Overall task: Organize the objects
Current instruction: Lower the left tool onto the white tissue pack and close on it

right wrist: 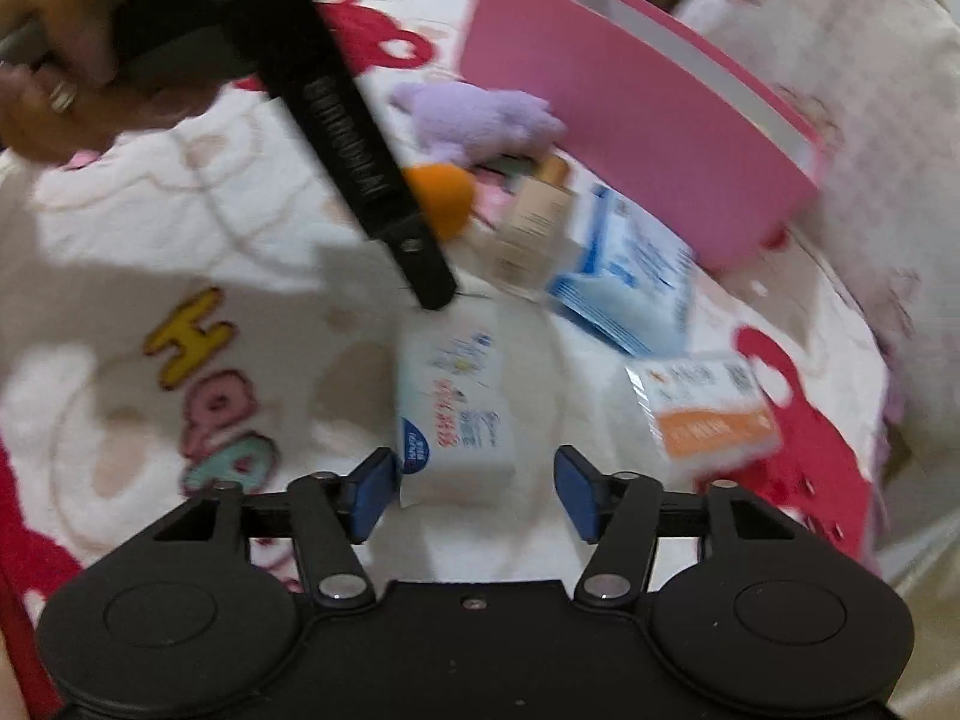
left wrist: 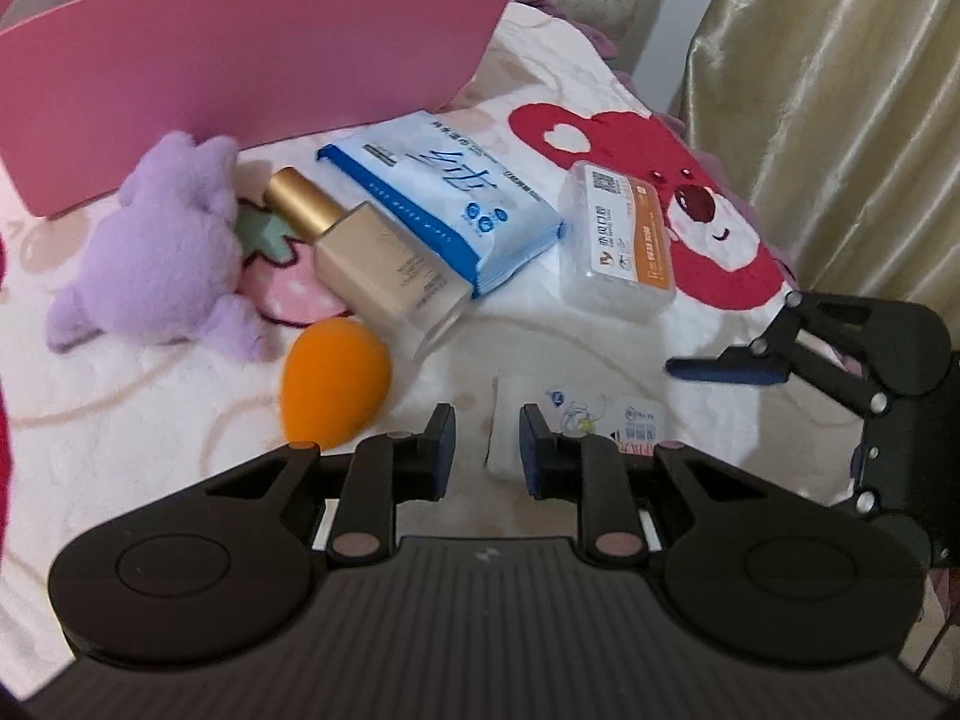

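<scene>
The left gripper [left wrist: 485,450] hangs low over the bed's blanket [left wrist: 150,420], its jaws parted and holding nothing, with the near end of a small white tissue pack [left wrist: 600,420] lying between and just past the blue pads [left wrist: 444,450]. The right gripper [right wrist: 477,492] is spread wider, also holding nothing, and the same tissue pack [right wrist: 456,414] lies just ahead of its left pad. Beyond, an orange makeup sponge [left wrist: 336,387] touches a foundation bottle [left wrist: 384,264] with a gold cap. Left of these lies a purple plush toy [left wrist: 162,252]; right of the bottle sit a blue wipes pack [left wrist: 444,198] and a clear floss box [left wrist: 615,240]. Farthest back stands an open pink box [left wrist: 240,60].
</scene>
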Demonstrator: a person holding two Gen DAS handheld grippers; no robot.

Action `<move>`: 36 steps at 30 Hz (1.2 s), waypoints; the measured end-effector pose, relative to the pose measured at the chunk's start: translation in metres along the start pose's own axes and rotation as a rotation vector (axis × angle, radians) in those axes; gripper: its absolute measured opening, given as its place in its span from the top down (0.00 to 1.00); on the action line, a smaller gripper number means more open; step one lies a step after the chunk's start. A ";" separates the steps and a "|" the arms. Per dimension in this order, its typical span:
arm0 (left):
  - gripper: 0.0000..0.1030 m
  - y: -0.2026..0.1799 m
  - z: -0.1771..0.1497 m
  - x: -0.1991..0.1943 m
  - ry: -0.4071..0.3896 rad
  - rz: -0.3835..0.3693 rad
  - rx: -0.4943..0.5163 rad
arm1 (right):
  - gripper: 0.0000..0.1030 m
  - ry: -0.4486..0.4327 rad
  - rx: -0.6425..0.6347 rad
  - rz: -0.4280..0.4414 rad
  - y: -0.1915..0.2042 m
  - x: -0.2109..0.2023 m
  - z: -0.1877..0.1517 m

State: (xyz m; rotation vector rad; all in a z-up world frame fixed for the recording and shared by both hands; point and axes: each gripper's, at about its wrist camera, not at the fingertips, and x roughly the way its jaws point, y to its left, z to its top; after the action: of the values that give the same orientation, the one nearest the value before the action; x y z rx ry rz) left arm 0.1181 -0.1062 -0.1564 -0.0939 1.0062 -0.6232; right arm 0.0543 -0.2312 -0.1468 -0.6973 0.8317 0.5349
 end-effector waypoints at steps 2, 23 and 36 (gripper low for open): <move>0.77 0.001 0.001 0.004 0.008 -0.034 -0.037 | 0.35 0.015 0.064 -0.020 -0.007 0.000 -0.003; 0.83 0.024 -0.034 0.007 -0.079 -0.131 -0.390 | 0.21 -0.110 0.731 0.140 -0.021 0.004 -0.013; 0.79 -0.001 -0.032 0.008 -0.083 -0.047 -0.227 | 0.20 -0.132 0.795 0.067 -0.012 0.013 -0.017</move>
State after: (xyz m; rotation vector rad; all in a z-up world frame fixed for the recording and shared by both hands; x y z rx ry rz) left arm 0.0953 -0.1048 -0.1797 -0.3419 0.9938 -0.5413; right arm 0.0612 -0.2499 -0.1613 0.0942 0.8582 0.2642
